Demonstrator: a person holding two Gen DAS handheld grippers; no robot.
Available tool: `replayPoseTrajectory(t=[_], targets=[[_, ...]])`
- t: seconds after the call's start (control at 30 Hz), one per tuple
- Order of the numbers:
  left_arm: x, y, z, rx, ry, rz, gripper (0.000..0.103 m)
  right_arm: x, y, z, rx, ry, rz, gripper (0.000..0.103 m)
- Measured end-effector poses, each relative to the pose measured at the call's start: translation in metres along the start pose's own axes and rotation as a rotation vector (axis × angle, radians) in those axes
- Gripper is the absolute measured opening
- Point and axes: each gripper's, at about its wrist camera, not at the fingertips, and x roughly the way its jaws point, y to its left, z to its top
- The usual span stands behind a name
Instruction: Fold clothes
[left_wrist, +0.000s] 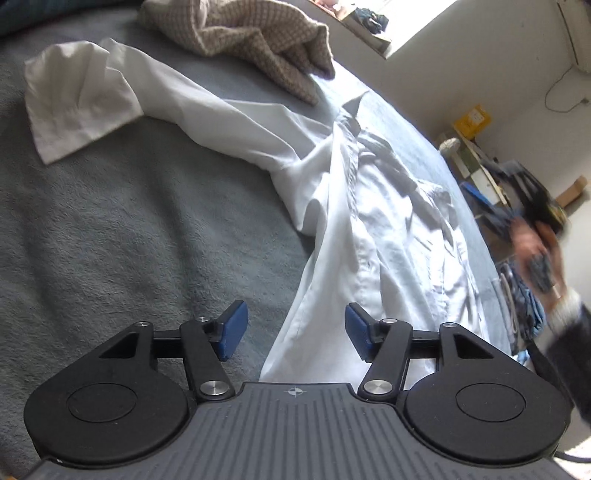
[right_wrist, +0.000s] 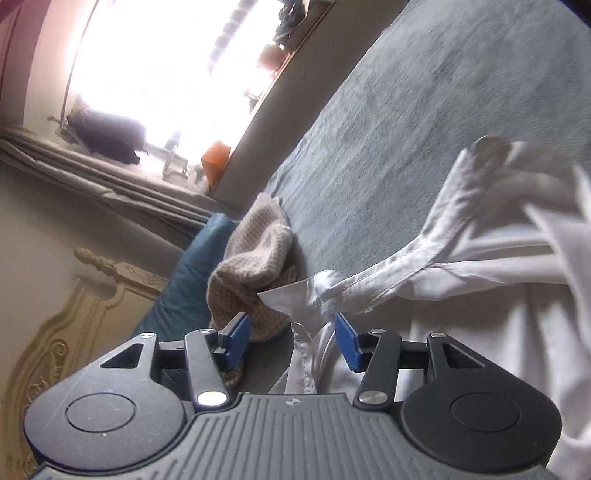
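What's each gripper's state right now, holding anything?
Left gripper: open, holding nothing; white shirt lies ahead.
Right gripper: open, nothing gripped; shirt collar lies between the pads.

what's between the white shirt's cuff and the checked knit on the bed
In the left wrist view, only bare grey bedspread separates the white shirt cuff from the checked knit; nothing else lies in that gap.
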Motion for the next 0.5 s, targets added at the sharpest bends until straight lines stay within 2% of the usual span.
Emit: replayPoseTrajectory(t=[0.13, 0.3, 0.43, 0.5], targets=[[-0.006, -0.008, -0.004, 0.040, -0.006, 0.017, 0.061, -0.102, -0.011, -0.013, -0.028, -0.075, -0.049, 0.054], [0.000, -0.013, -0.015, 0.053, 0.051, 0.061, 0.062, -0.220, -0.029, -0.050, -0.071, -0.126, -0.238, 0.055], [0.007, -0.018, -0.025, 0.068, 0.094, 0.104, 0.062, -0.265, -0.059, -0.100, -0.096, -0.068, -0.460, 0.055], [0.010, -0.020, -0.030, 0.057, 0.107, 0.112, 0.062, -0.274, -0.075, -0.128, -0.120, -0.036, -0.567, 0.059]])
